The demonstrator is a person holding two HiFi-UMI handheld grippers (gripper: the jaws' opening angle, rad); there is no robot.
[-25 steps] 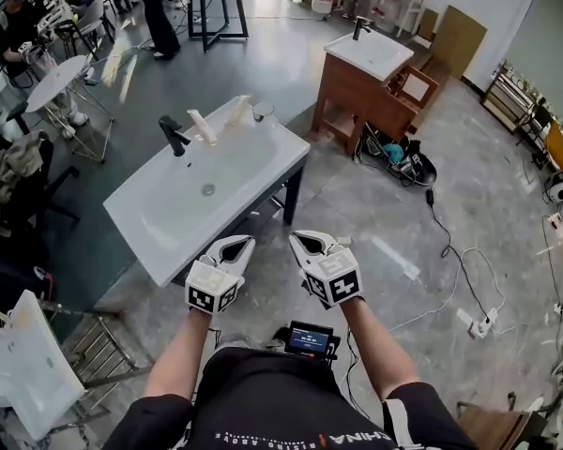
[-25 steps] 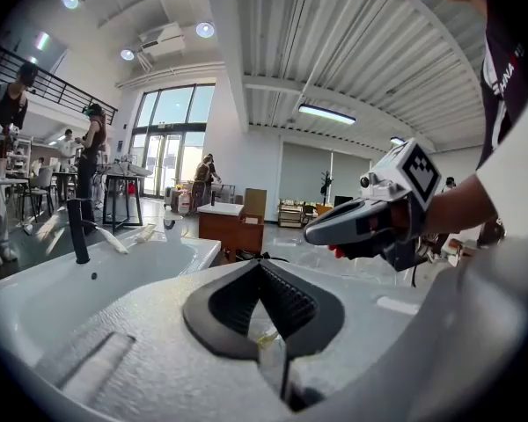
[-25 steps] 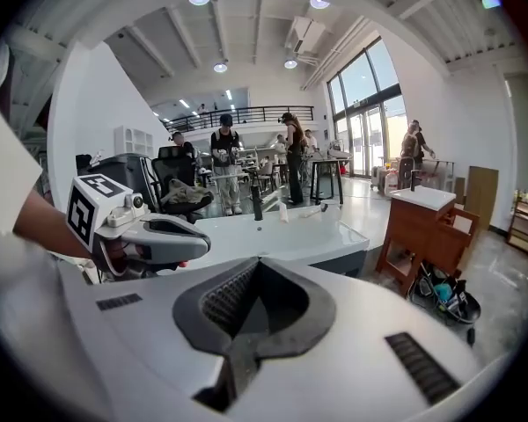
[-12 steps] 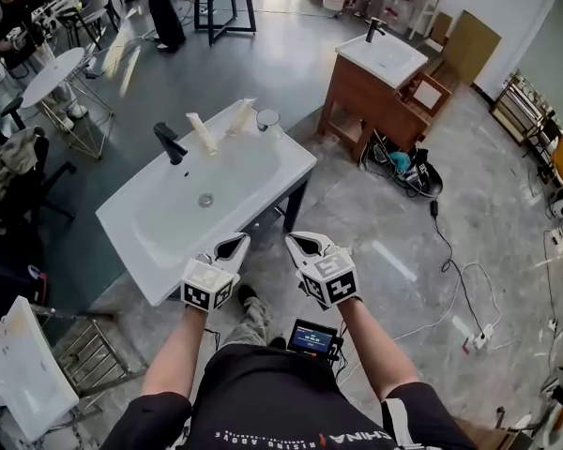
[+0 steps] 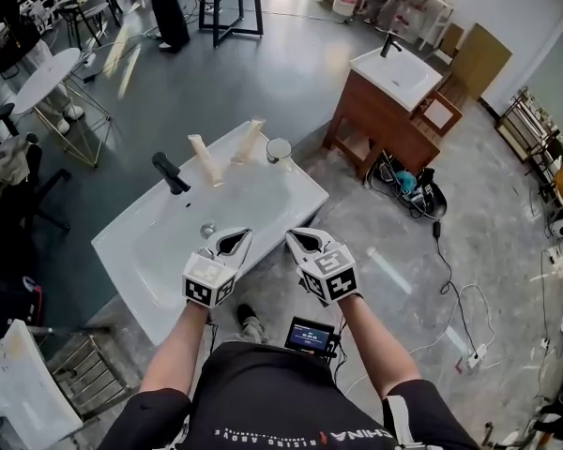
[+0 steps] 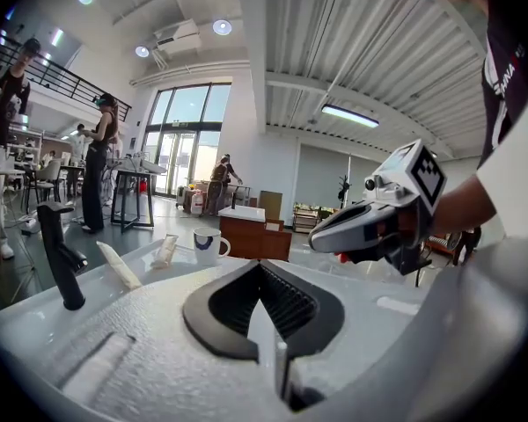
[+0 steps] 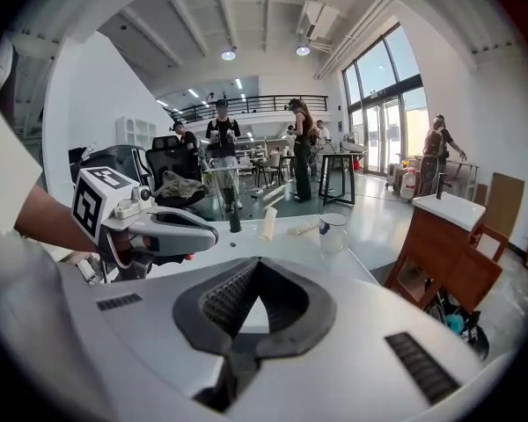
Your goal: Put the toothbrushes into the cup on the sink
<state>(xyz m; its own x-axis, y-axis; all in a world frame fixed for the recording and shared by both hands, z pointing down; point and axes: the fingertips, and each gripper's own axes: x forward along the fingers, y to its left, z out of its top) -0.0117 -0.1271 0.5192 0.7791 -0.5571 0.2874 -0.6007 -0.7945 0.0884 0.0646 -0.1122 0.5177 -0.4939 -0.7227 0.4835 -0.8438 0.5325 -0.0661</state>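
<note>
Lower centre, we see left gripper (image 5: 244, 239), right gripper (image 5: 294, 239), ribbed jaws together, empty, glossy white sink (image 5: 155, 242), round cup (image 5: 280, 150).

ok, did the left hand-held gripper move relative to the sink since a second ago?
Yes. The left hand-held gripper has advanced over the sink: its tips now overlap it beside the drain; earlier they stopped short of its front rim.
</note>
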